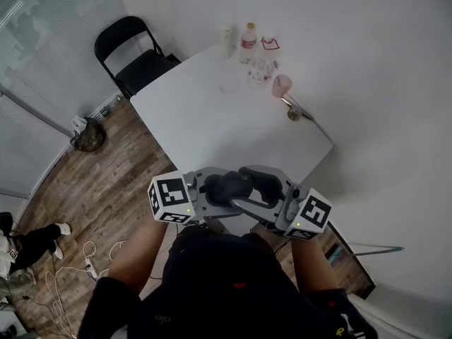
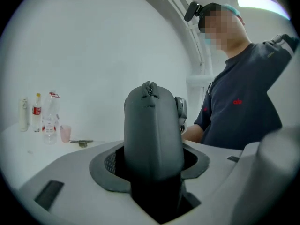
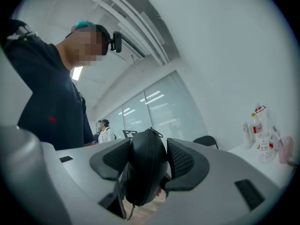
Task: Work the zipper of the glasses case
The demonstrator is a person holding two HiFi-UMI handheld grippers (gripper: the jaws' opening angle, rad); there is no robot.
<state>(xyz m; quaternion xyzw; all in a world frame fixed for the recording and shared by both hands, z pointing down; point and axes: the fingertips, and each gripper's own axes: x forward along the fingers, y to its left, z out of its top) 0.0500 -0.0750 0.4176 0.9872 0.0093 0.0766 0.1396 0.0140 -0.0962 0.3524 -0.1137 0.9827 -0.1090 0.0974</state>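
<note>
The dark grey, oval, zippered glasses case (image 1: 239, 188) sits at lower centre of frame. The left claw (image 1: 208, 193) and right claw (image 1: 277, 198) each clamp one end, clear of the white table (image 1: 212, 111).

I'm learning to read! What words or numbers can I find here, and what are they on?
No text can be read.
Red label on the bottle: too small.
Red mark on the shirt: blurred.
The marker cubes: patterns only, no words.
On the glasses case: no print shows.
</note>
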